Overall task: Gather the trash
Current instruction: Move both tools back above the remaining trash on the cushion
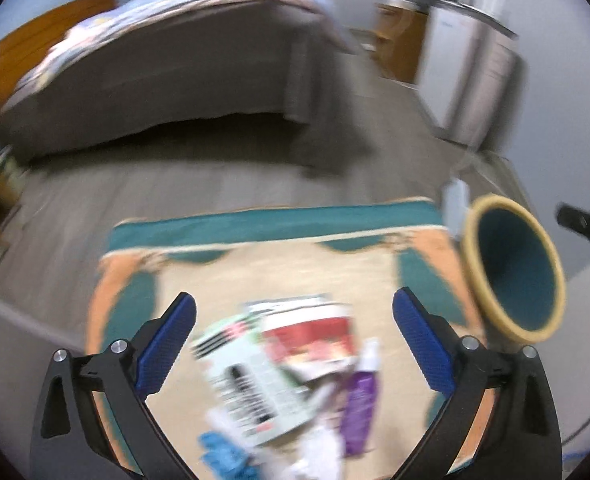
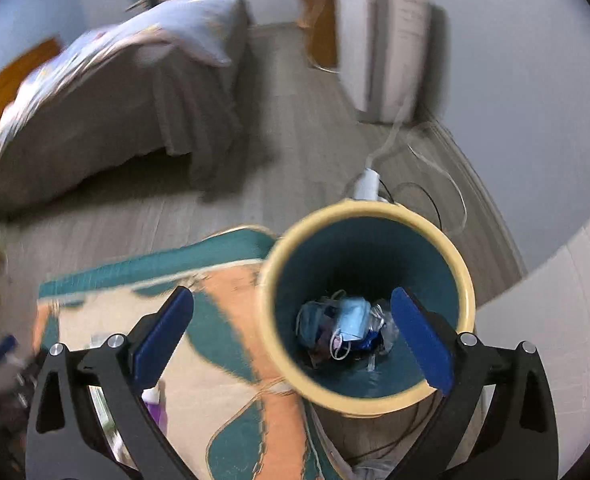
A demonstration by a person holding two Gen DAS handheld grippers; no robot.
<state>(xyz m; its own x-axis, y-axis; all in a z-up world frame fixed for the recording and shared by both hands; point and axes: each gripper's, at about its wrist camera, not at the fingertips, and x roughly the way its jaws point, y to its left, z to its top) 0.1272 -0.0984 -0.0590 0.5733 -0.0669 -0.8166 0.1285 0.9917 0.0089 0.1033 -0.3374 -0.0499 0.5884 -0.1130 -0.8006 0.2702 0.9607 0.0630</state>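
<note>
Jaws of the left gripper (image 1: 294, 330) stand wide apart, empty, above trash (image 1: 279, 364) on the rug (image 1: 295, 264). Right gripper (image 2: 292, 330) gapes empty over the bin (image 2: 465, 280).

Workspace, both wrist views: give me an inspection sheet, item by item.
Surface: patterned rug in teal, orange and cream on a grey wood-look floor.
Job's things: trash bin, yellow rim and teal inside, holding a blue face mask and crumpled wrappers; on the rug, a pile of printed cartons, a purple bottle and something blue, blurred.
Clutter: nothing seen beyond the pile.
Grippers: left gripper open above the pile, holding nothing; right gripper open at the bin's mouth, holding nothing.
Cables: white power strip with loose cords behind the bin.
Surroundings: bed, white appliance, pale walls.
</note>
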